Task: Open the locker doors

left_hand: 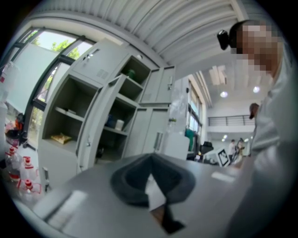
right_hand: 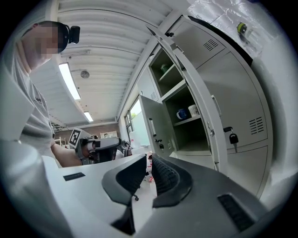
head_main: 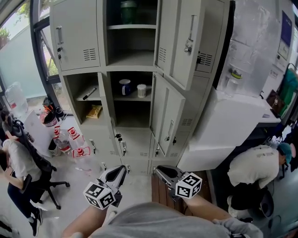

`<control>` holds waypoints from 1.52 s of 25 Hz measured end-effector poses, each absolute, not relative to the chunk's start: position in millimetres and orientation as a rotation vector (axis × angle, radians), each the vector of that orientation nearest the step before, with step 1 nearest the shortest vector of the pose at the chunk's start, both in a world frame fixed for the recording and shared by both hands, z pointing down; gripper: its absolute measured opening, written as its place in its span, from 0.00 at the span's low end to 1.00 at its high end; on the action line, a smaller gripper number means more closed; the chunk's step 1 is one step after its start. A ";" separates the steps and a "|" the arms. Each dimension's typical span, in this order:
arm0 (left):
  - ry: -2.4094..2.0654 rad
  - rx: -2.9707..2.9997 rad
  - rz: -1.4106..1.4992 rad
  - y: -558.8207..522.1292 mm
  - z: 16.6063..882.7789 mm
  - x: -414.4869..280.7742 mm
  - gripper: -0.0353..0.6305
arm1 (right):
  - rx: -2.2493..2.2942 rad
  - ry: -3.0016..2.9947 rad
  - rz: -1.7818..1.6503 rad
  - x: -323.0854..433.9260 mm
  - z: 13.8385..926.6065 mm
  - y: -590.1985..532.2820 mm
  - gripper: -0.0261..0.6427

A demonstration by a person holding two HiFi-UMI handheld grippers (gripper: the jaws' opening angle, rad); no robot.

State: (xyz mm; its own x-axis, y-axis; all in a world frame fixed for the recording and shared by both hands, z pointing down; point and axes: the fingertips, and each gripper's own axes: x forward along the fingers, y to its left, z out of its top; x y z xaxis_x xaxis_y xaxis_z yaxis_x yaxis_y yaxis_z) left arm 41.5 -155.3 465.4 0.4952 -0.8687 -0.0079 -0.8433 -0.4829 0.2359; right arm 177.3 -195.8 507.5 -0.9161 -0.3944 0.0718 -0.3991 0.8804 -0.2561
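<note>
Grey lockers point(head_main: 77, 32), 3 open, L hand-held gripper point(head_main: 123, 169) closed, R hand-held gripper point(head_main: 158, 170) ajar

left gripper point(head_main: 122, 169): level, jaws together, empty | right gripper point(head_main: 159, 170): level, jaws slightly apart, empty

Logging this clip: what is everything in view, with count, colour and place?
lockers: one bank, grey, ahead, several doors open
mug: one, blue, middle open compartment's shelf
cup: one, white, beside the mug
container: one, green, top open compartment
packet: one, yellow, left open compartment
bottles: several, clear with red labels, floor at left
wrapped unit: one, white, right of lockers
seated person: one, pale top, left
crouching person: one, pale top, right
left gripper: one, grey, bottom left, jaws together, empty
right gripper: one, grey, bottom right, jaws slightly apart, empty
</note>
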 end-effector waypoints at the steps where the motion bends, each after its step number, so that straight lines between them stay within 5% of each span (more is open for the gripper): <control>1: -1.477 2.537 -0.184 -154.2 464.4 38.0 0.06 | 0.649 -3.031 0.416 174.6 506.3 -196.8 0.09; 20: -1.453 2.596 -0.201 -146.0 447.7 -121.2 0.06 | 0.917 -2.982 0.329 55.9 490.3 -209.5 0.05; 38: -1.402 2.580 -0.250 -156.1 453.3 -139.0 0.06 | 0.933 -2.902 0.333 45.2 498.4 -216.0 0.05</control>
State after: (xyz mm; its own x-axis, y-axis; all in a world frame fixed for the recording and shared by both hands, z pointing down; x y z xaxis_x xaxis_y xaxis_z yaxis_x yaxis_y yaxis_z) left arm -139.0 -156.1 453.3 0.5375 -0.8415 -0.0547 -0.8086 -0.5327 0.2497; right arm 45.2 -216.0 498.4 -0.8122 -0.5670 0.1372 -0.5834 0.7915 -0.1824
